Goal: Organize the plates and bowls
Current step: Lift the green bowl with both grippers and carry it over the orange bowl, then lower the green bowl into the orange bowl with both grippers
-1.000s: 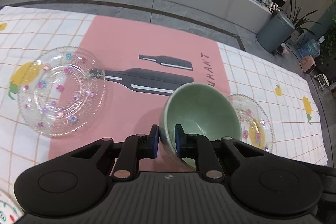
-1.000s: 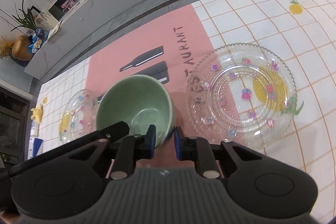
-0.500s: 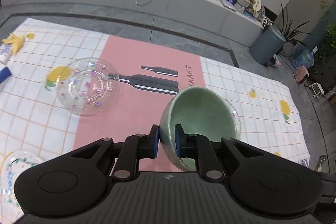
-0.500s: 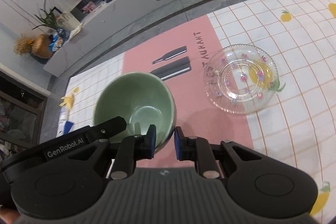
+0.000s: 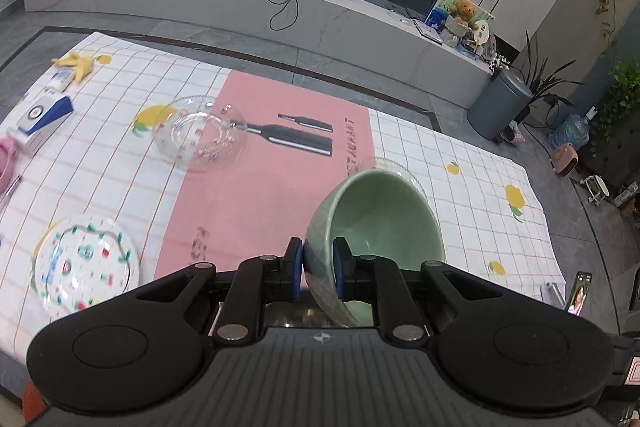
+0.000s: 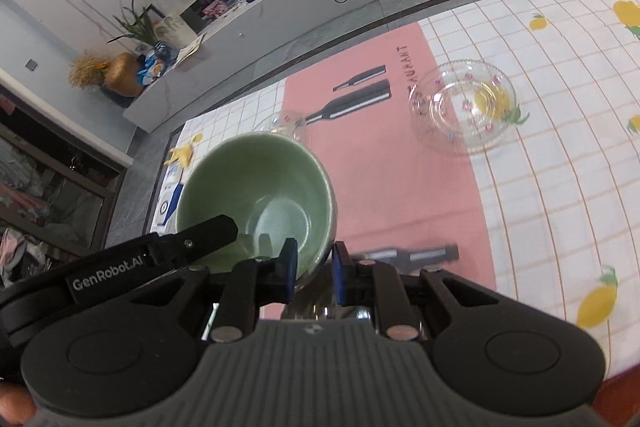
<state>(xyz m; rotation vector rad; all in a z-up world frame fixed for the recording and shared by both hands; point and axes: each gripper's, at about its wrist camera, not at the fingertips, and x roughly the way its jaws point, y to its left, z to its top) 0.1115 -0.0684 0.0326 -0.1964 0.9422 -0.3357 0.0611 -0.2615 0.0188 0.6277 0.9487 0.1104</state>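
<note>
Left wrist view shows the left tool (image 5: 315,269) and right tool (image 6: 312,271) each pinching the green bowl's (image 5: 376,223) rim, up off the counter; it looks heavy, slippery, breakable.

Your surface is a cloth (image 5: 472,167), a white check with lemon prints and a pink centre panel (image 5: 260,187) carrying bottle graphics and "RESTAURANT" lettering. It lies on grey floor tile (image 5: 280,43).

On the cloth you have:
- a clear glass plate (image 5: 198,135) with small flowers, straddling the pink panel's left edge and touching the bottle print's neck
- a second glass plate (image 6: 466,107) on the panel's right edge, over a lemon print
- a white patterned plate (image 5: 86,263) at near left
- a banana (image 5: 78,65) in the far-left corner, just beside a small white box (image 5: 62,79)
- a blue-white box (image 5: 42,121) near the left edge
- a pink item (image 5: 6,163) cut off by the frame, type unclear
</note>
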